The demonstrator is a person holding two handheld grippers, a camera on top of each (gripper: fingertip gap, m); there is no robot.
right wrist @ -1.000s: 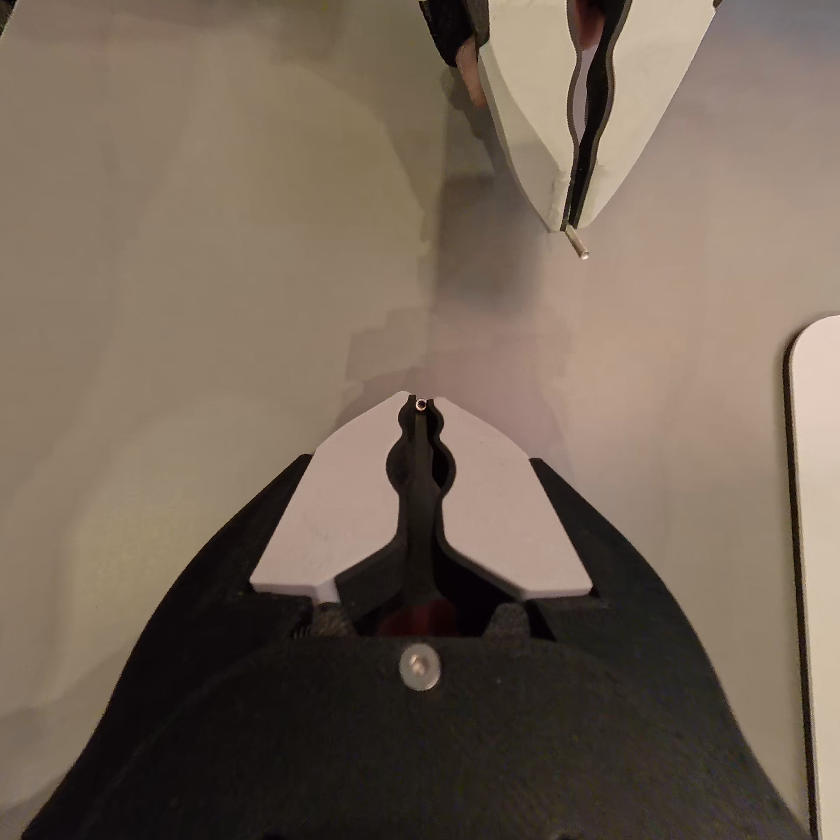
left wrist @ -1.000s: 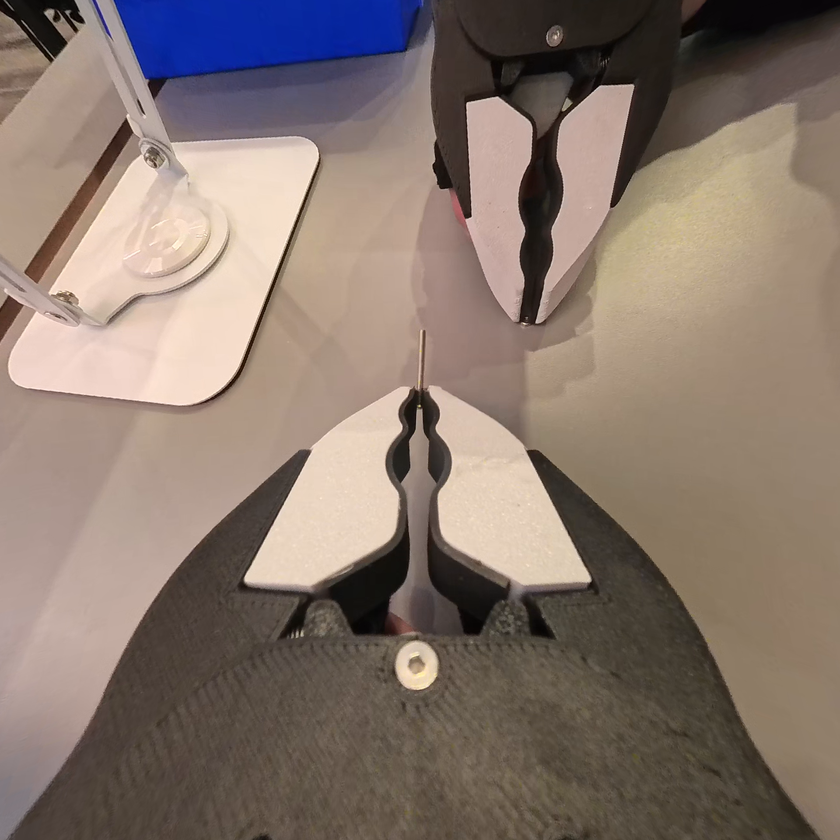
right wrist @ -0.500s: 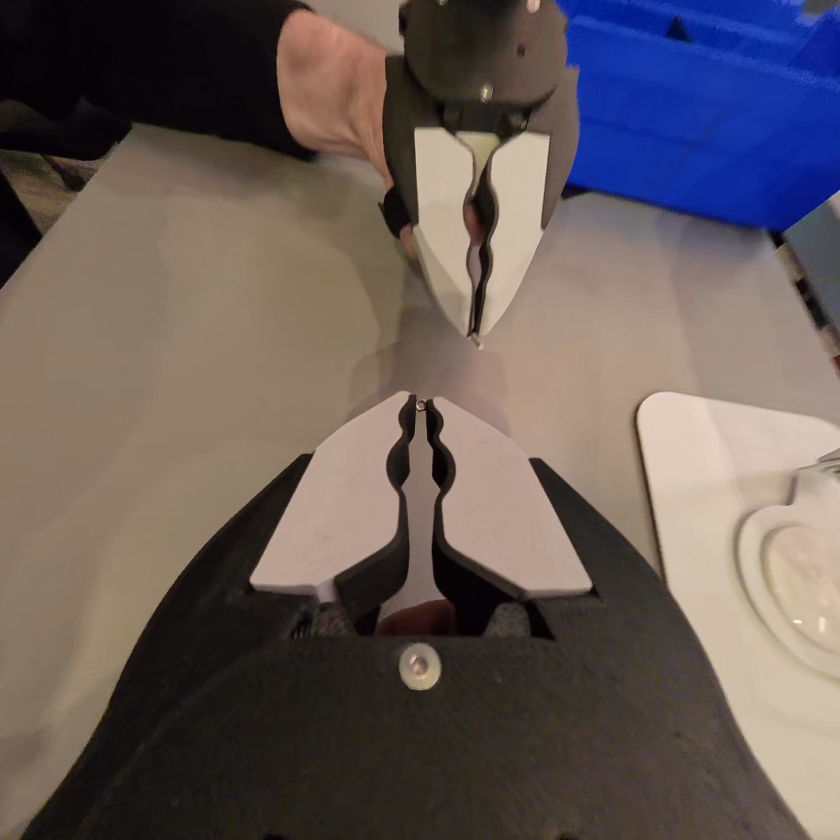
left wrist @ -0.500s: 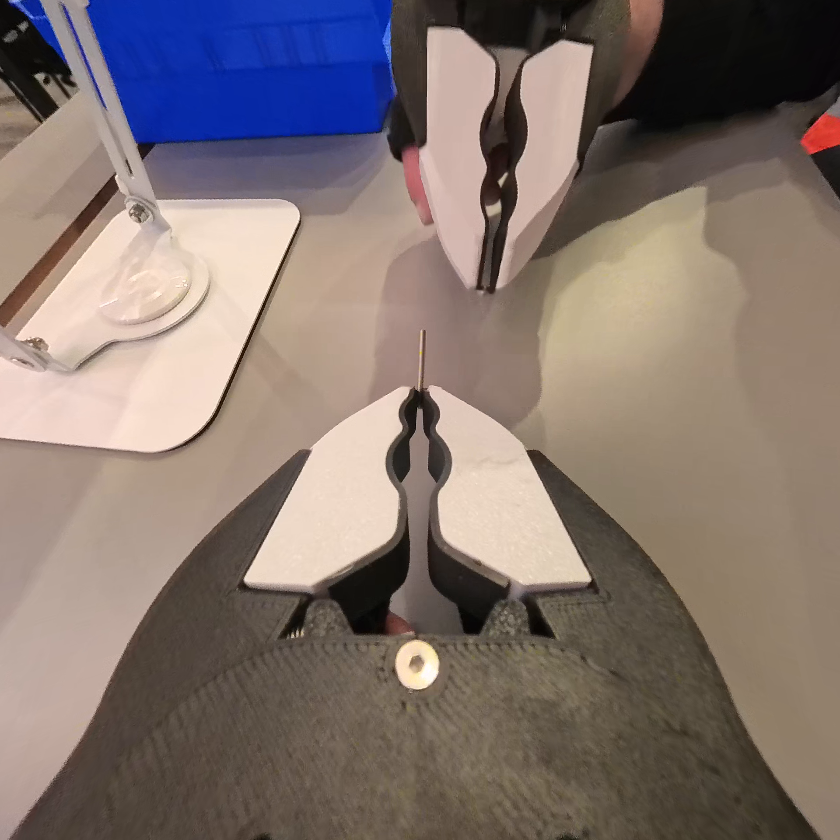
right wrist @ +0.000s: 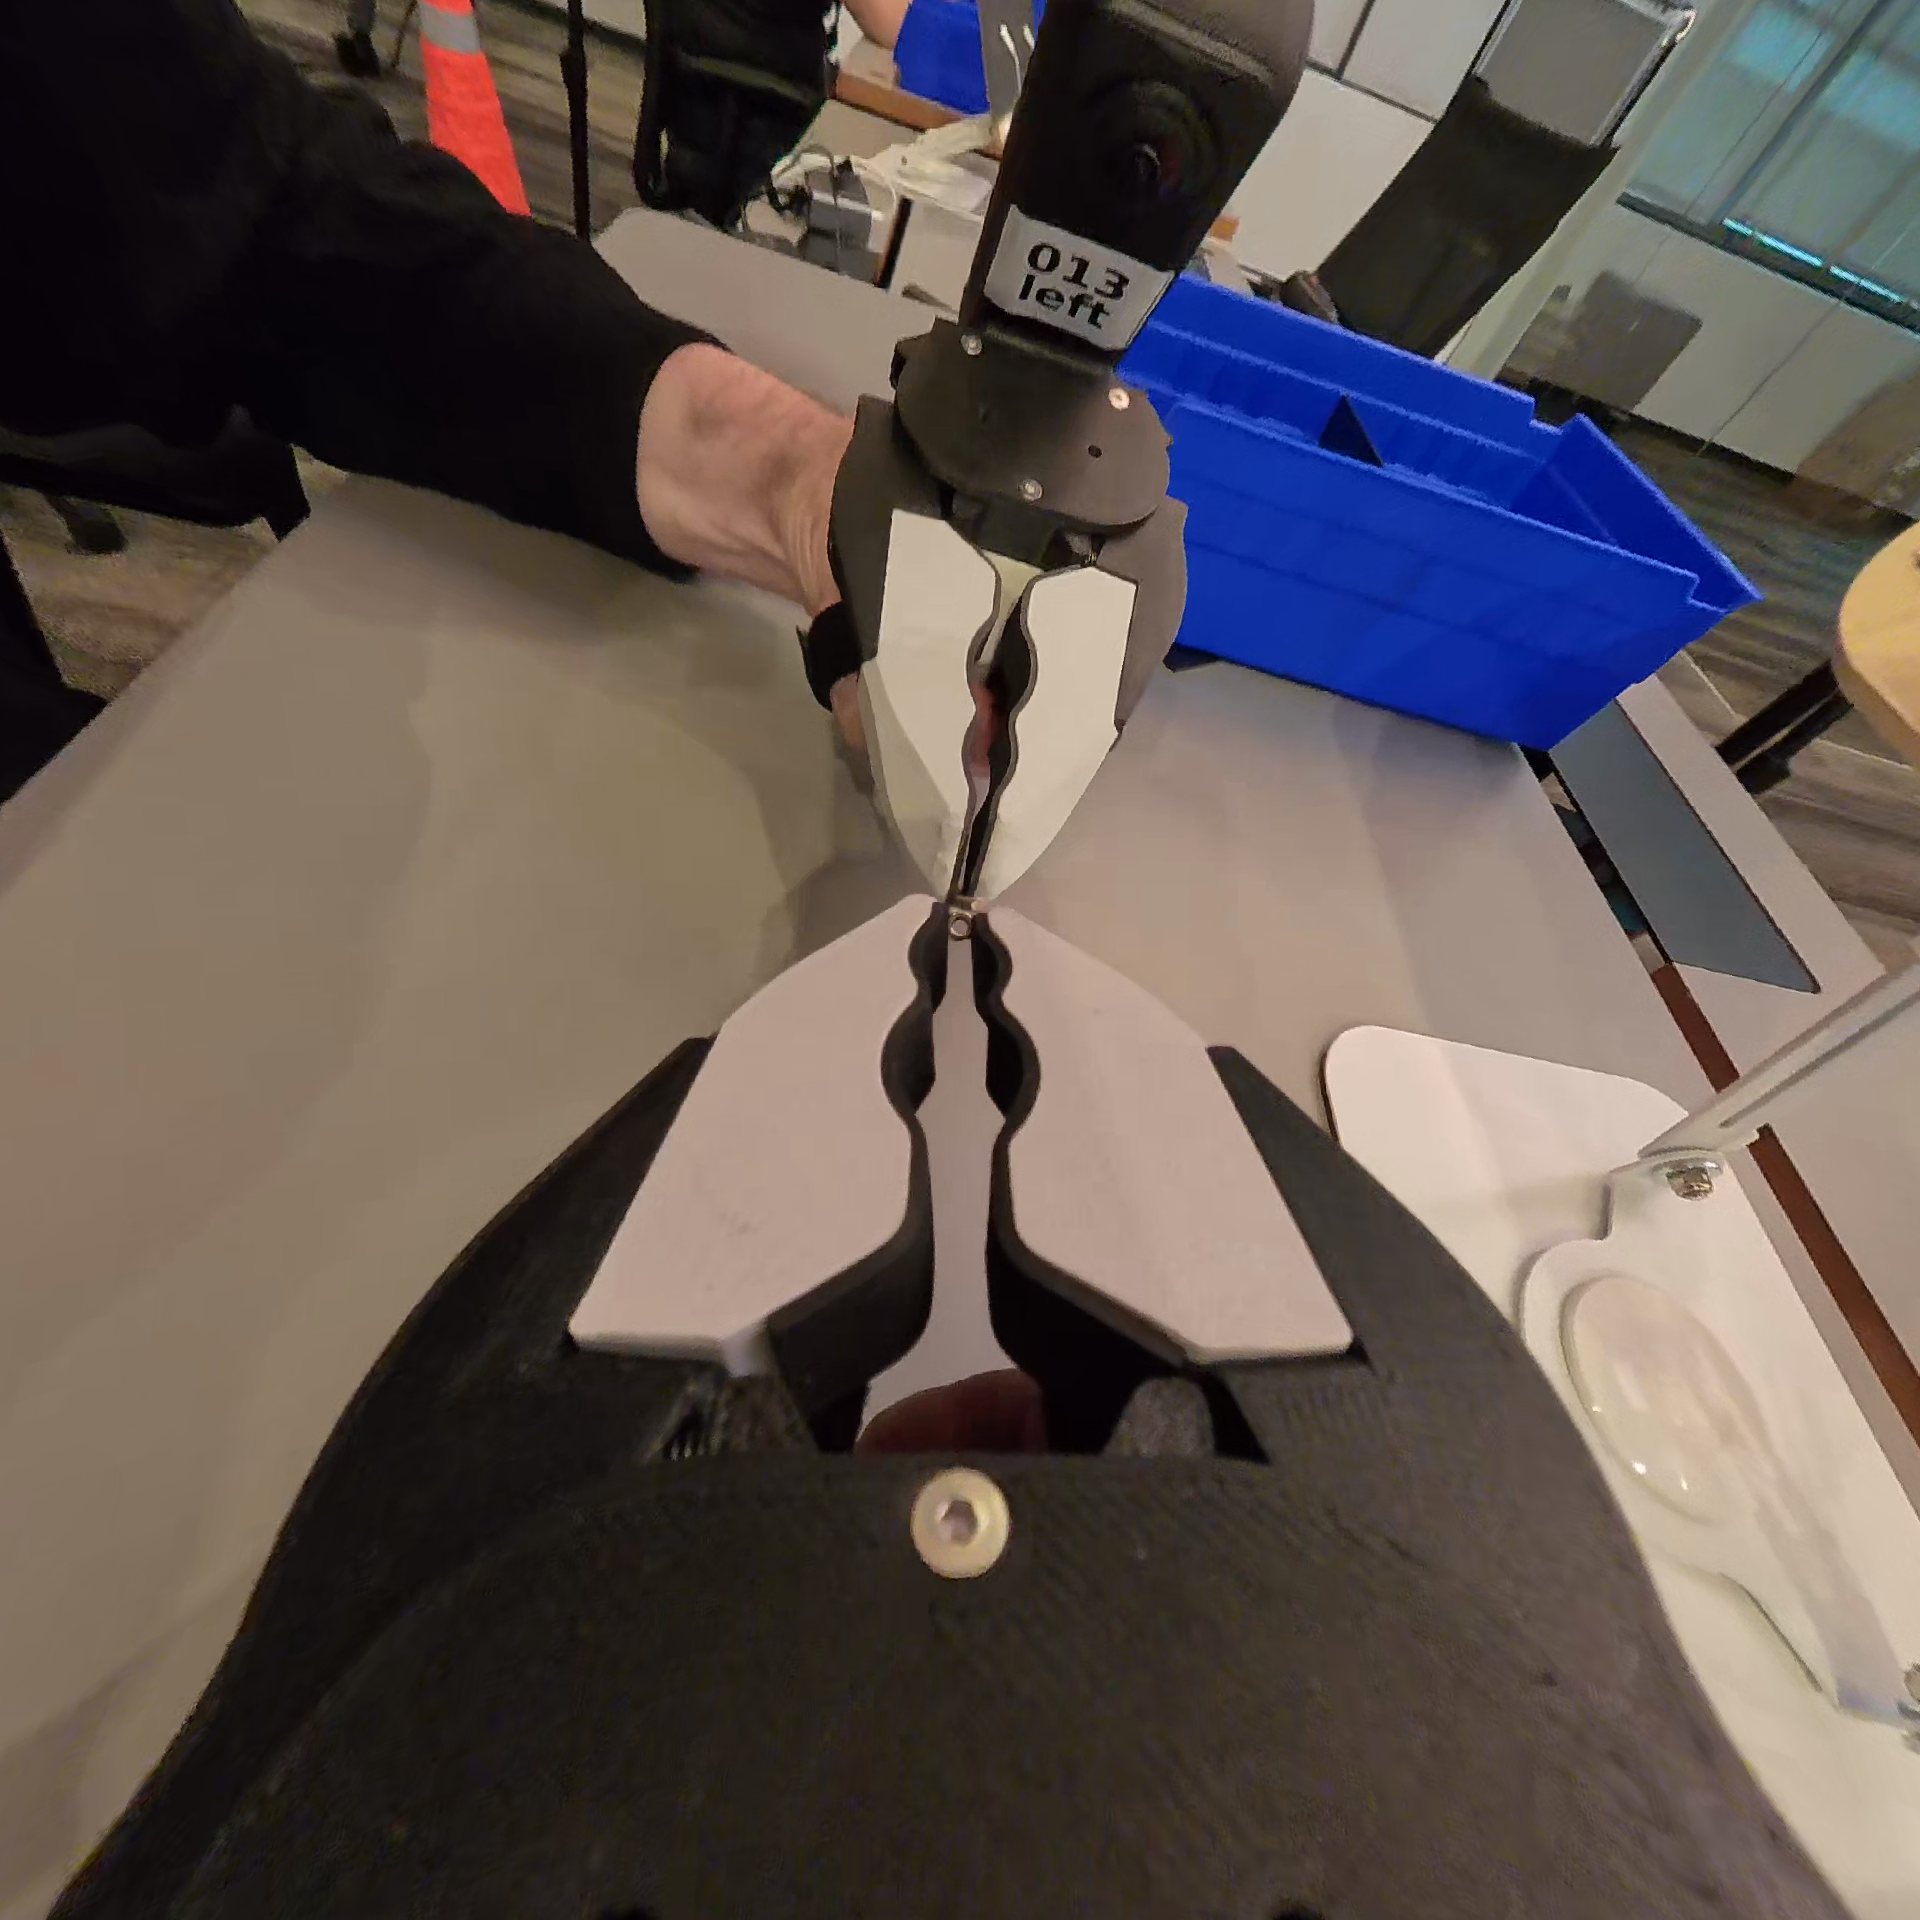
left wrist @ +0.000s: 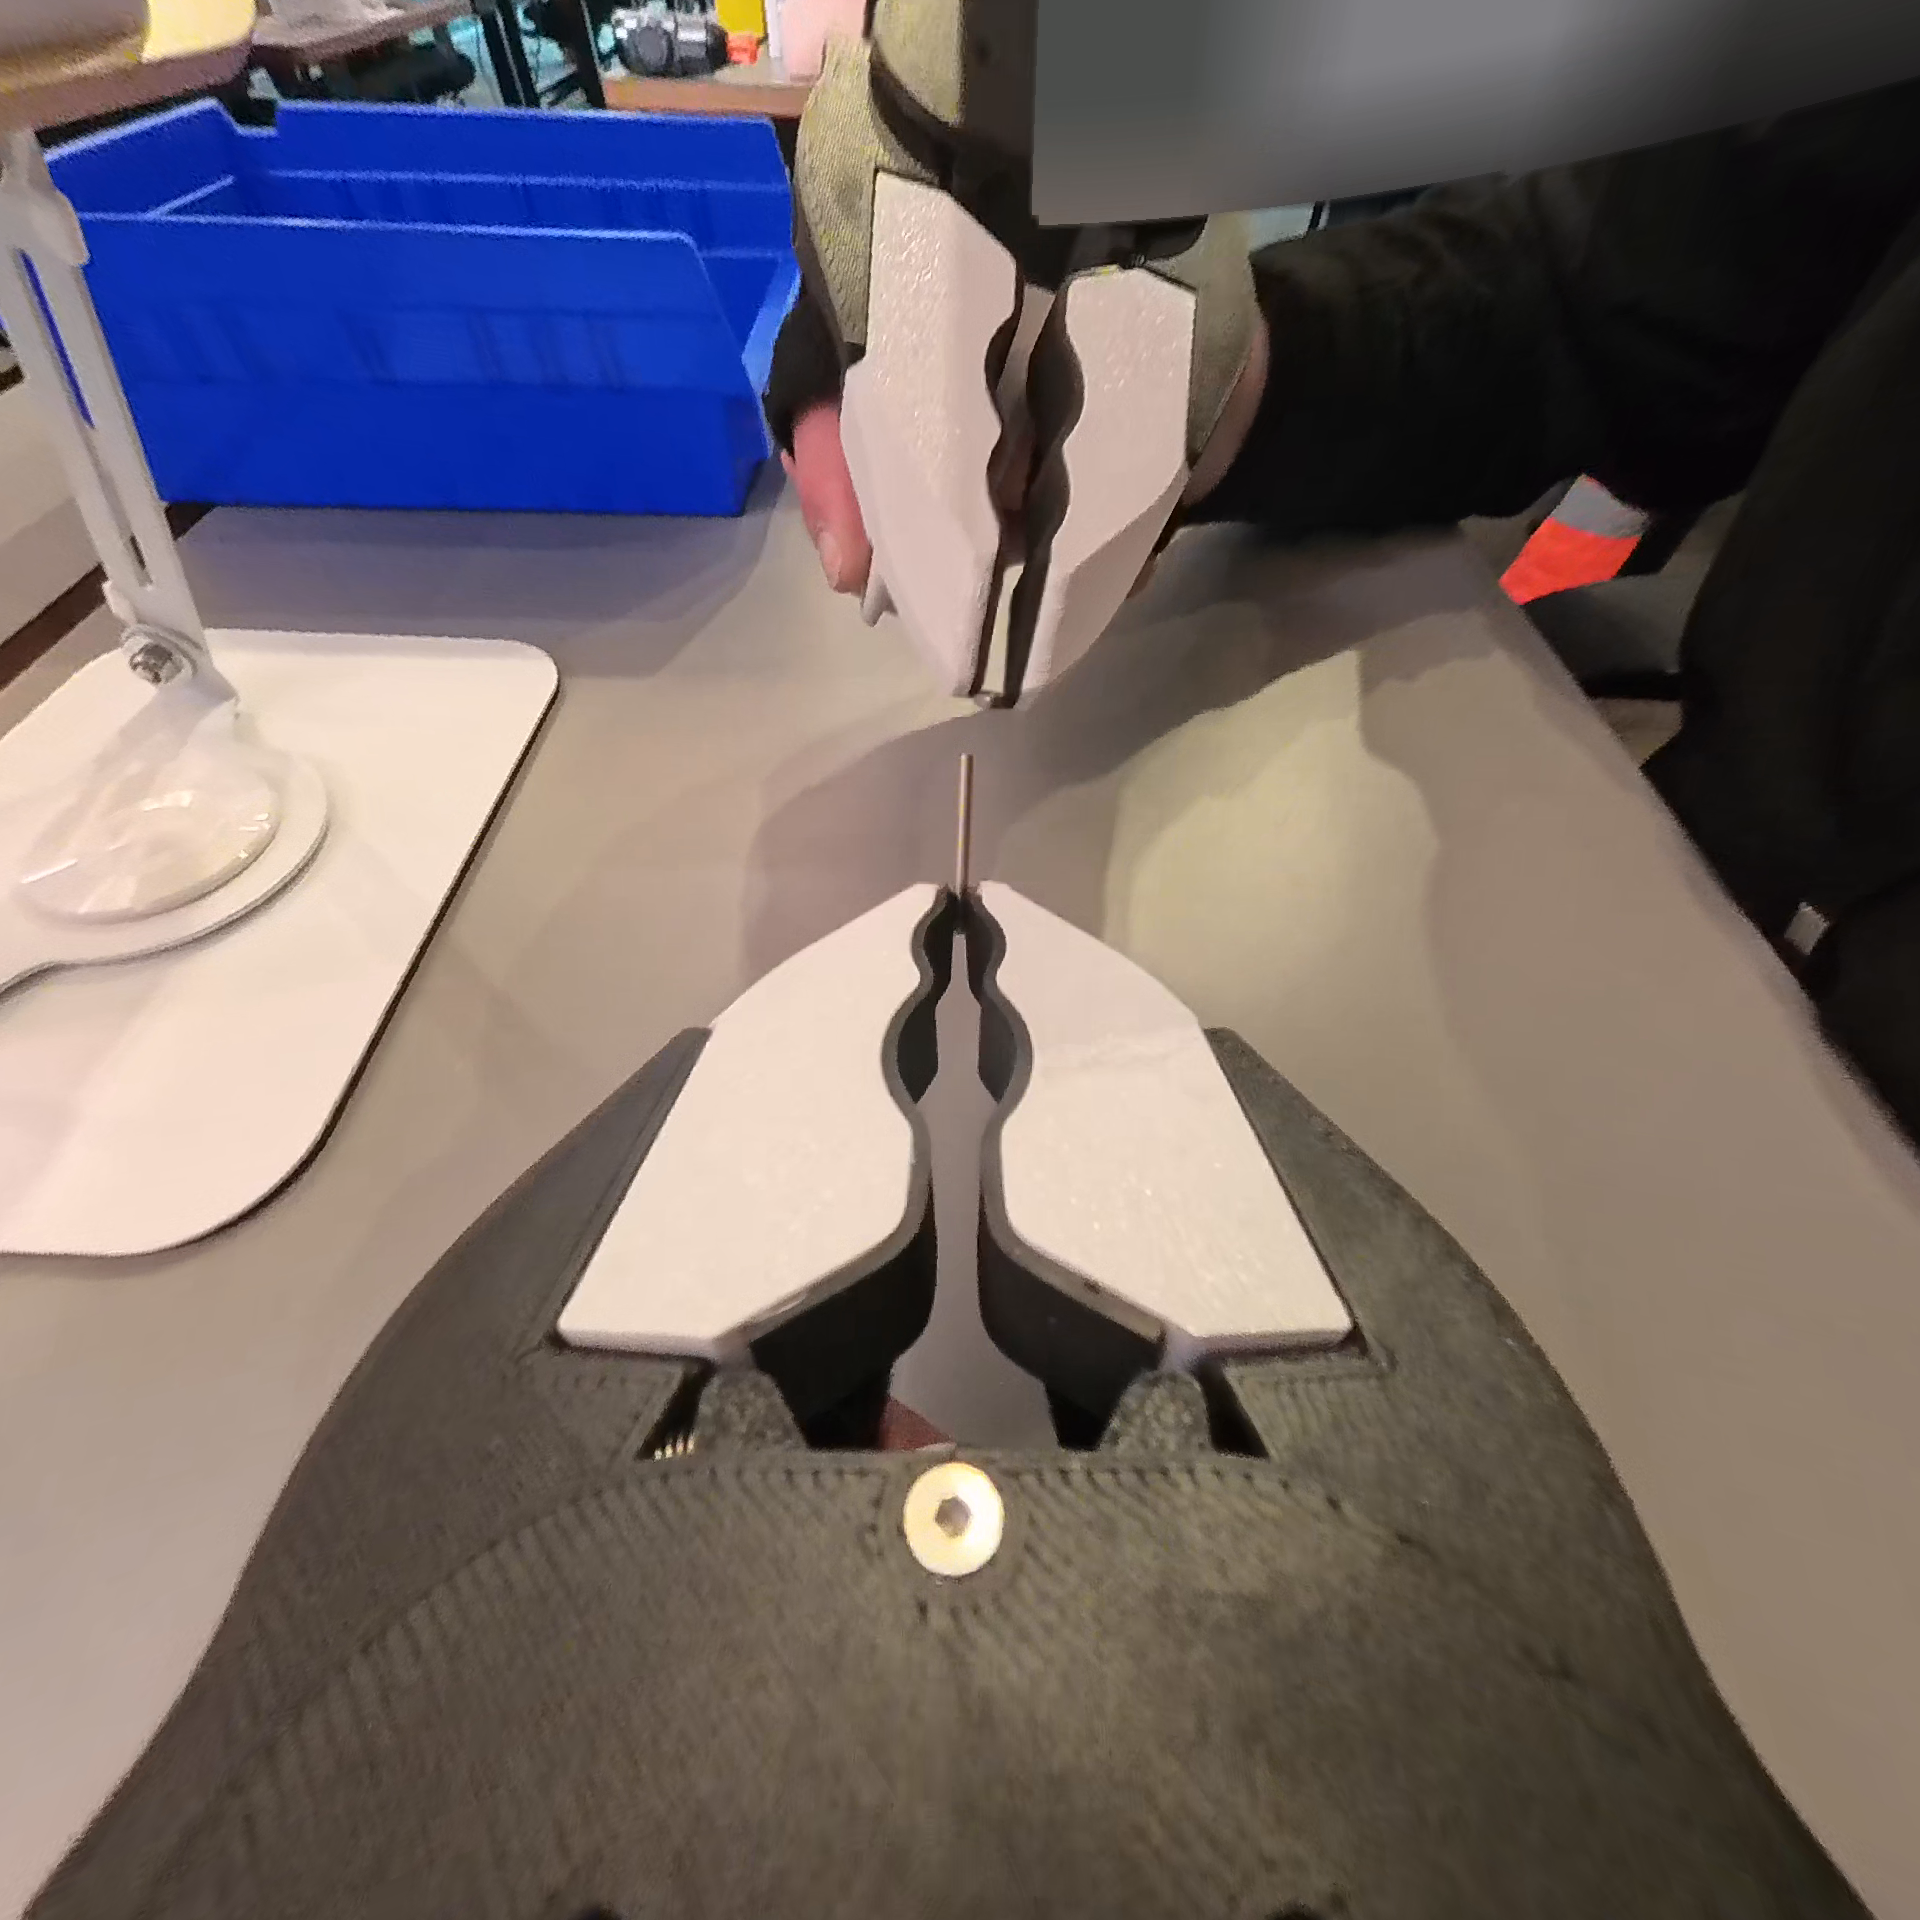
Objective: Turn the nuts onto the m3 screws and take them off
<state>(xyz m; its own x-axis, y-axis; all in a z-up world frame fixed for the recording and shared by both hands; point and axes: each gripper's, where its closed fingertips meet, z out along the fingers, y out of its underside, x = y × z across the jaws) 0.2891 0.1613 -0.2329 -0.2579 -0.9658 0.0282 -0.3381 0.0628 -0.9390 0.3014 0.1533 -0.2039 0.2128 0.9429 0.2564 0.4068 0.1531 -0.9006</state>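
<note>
My left gripper [left wrist: 963, 894] is shut on a thin M3 screw [left wrist: 965, 821] that sticks straight out past its tips. My right gripper [right wrist: 961, 920] is shut on a small metal nut [right wrist: 961, 922] held at its very tips. In the left wrist view the right gripper [left wrist: 992, 694] faces mine, its tips a short gap beyond the screw's end. In the right wrist view the left gripper [right wrist: 971, 891] comes tip to tip with mine, right at the nut. Whether screw and nut touch I cannot tell. Both are held above the grey table [left wrist: 1299, 831].
A blue plastic bin [left wrist: 416, 312] stands at the back; it also shows in the right wrist view [right wrist: 1403, 561]. A white stand base [left wrist: 239, 883] with a slanted metal arm [left wrist: 73, 384] sits beside the grippers. A person's black sleeves [right wrist: 312, 312] reach in. An orange cone [right wrist: 468, 94] stands behind.
Both grippers have lifted and tilted up from the table, and have come closer tip to tip. The screw and nut stay gripped. More of the room behind now shows.
</note>
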